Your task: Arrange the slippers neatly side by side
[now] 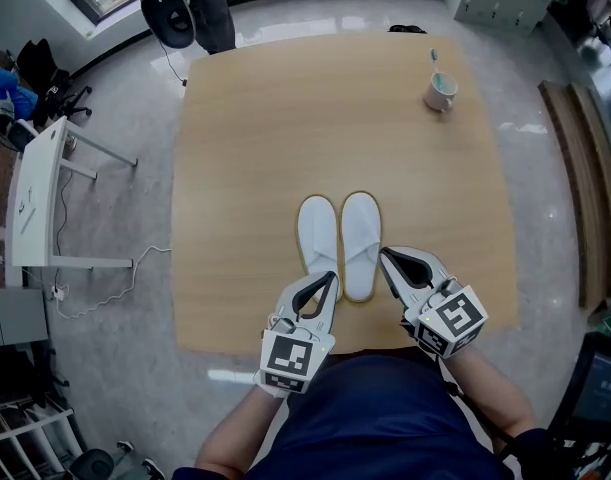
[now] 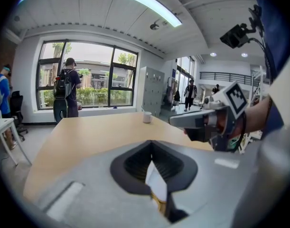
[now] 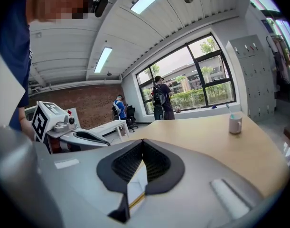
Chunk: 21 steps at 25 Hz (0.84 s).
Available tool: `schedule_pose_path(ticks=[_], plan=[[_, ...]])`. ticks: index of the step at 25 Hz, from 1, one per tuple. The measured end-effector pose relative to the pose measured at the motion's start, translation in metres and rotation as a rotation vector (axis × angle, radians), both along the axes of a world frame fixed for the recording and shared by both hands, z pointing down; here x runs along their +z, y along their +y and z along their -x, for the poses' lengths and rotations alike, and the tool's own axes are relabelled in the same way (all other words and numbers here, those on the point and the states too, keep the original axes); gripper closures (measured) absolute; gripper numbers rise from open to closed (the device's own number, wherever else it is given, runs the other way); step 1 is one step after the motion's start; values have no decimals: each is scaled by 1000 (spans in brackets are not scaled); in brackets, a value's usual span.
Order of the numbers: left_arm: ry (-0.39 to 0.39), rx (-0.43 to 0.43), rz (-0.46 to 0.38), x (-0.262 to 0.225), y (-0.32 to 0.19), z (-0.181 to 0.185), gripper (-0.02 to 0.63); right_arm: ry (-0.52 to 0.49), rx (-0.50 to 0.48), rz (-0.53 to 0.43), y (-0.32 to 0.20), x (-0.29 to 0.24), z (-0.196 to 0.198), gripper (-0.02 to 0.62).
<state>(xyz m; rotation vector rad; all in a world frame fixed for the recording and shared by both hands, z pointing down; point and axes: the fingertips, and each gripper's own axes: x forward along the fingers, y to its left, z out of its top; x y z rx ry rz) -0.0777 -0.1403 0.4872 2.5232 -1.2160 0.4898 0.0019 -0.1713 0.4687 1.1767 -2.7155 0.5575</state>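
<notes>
Left slipper (image 1: 318, 233): white with a tan sole edge, flat on the near middle of the counter (image 1: 285, 138), toe pointing away from the person; its heel is covered by the left tongs in the head view.
Right slipper (image 1: 361, 238): same make, just beside the left one, edges touching or nearly so, toes level; its heel shows in full.
Left tongs (image 1: 330, 280): jaws pressed together with nothing gripped, above the left slipper's heel. Its own view shows only a white sliver with a tan edge through the slit under the pads.
Right tongs (image 1: 387, 258): jaws likewise closed and empty, just right of the right slipper. The same kind of white sliver shows below its pads.
Mug (image 1: 440, 91): pale, at the far right of the counter, well apart from the slippers, with a toothbrush (image 1: 434, 58) standing in it.
Counter's near edge: partly hidden behind the tongs and the person's dark blue top.
</notes>
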Motion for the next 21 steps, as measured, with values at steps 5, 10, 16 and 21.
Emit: schedule_pose_path(ticks=[5,10,16,21], plan=[[-5,5,14,3,2,-1,601,8,33,-9,-1,-3,-10,584],[-6,1,18,5,2,1,601,19,50,-18,-1,-2,-14,584],[-3,-10,29,9,1,5,601,34,36,-34,-2,0,-10,584],[-1,-10,32,9,1,6,601,45,30,-36,-1,-1,-8,584]])
